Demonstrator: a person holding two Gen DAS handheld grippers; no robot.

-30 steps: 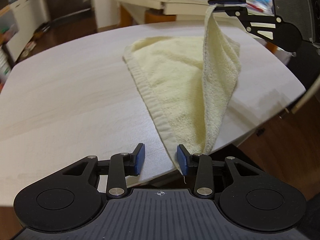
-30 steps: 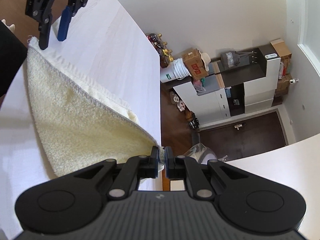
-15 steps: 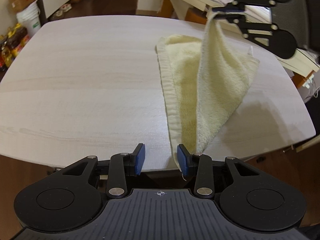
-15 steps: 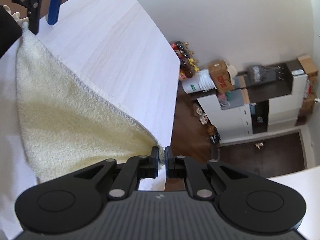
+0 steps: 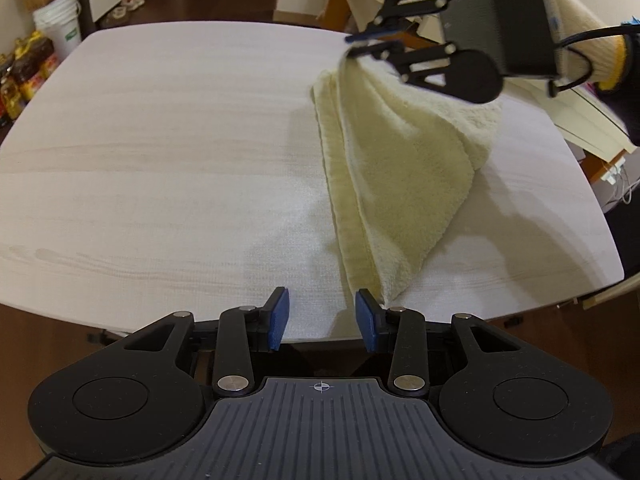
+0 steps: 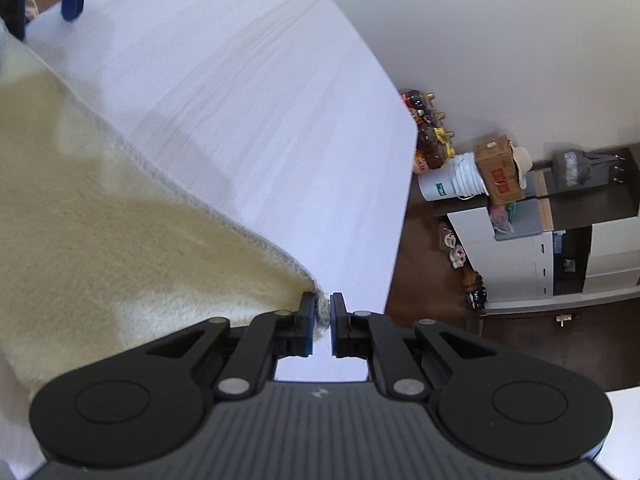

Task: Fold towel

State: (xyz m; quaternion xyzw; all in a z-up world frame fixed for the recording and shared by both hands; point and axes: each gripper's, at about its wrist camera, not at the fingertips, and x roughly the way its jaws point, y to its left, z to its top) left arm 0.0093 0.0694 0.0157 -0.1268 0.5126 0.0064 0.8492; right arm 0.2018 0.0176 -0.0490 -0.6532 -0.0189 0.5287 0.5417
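Towel (image 5: 404, 184), pale yellow terry, is lying on the right part of the light wooden table (image 5: 168, 152), with one corner being lifted clear of the surface so that the cloth is hanging in a tent-like drape. Right gripper (image 6: 322, 316) is clenching that raised corner between its two pads, the fabric bunching in the narrow gap; in the left wrist view the same gripper (image 5: 354, 46) is appearing at upper right, a gloved hand (image 5: 580, 40) behind it. Left gripper (image 5: 322, 314) is hovering over the near table edge with its blue pads (image 5: 280, 318) standing apart and nothing pressed between them; the towel's near corner is lying just beside the outer face of the right-hand pad, and whether it is touching cannot be told. Around the table, a white bucket (image 6: 452, 178), a cardboard box (image 6: 498, 168), a cluster of bottles (image 6: 428, 136) and white cabinets (image 6: 520, 256) are standing on or along the dark floor, all well apart from the towel. Another pale table (image 5: 576, 120) is showing at the right, behind the gloved hand. Nothing is standing on the table between the two grippers other than the towel itself.
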